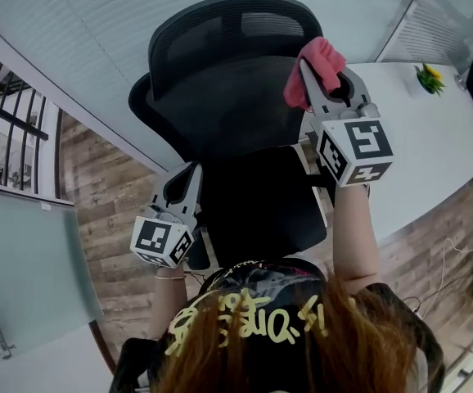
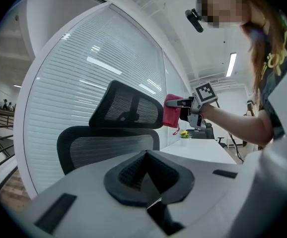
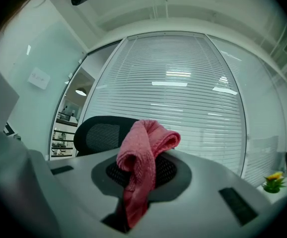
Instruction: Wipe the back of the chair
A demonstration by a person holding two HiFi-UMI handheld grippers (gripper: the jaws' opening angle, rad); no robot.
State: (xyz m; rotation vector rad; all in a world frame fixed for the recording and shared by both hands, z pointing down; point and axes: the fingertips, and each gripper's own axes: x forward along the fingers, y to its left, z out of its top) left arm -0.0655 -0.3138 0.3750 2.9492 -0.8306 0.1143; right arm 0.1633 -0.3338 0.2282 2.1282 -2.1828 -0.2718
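A black mesh office chair faces me, its headrest [image 1: 228,27] above the backrest [image 1: 220,105] and the seat [image 1: 261,211] below. My right gripper [image 1: 326,84] is raised by the headrest's right end and is shut on a pink cloth [image 1: 322,56]. The cloth is bunched and hangs from the jaws [image 3: 143,167], with the headrest [image 3: 101,133] behind it to the left. My left gripper [image 1: 186,182] is low at the seat's left side, shut and holding nothing. From the left gripper view, the headrest [image 2: 126,110], backrest [image 2: 104,148], cloth [image 2: 171,114] and right gripper [image 2: 190,105] all show.
A white desk [image 1: 433,137] stands right of the chair, with a small potted plant [image 1: 429,78] on it. A curved glass wall with blinds [image 1: 97,39] runs behind the chair. A railing [image 1: 11,129] is at the far left, above a wooden floor [image 1: 114,195].
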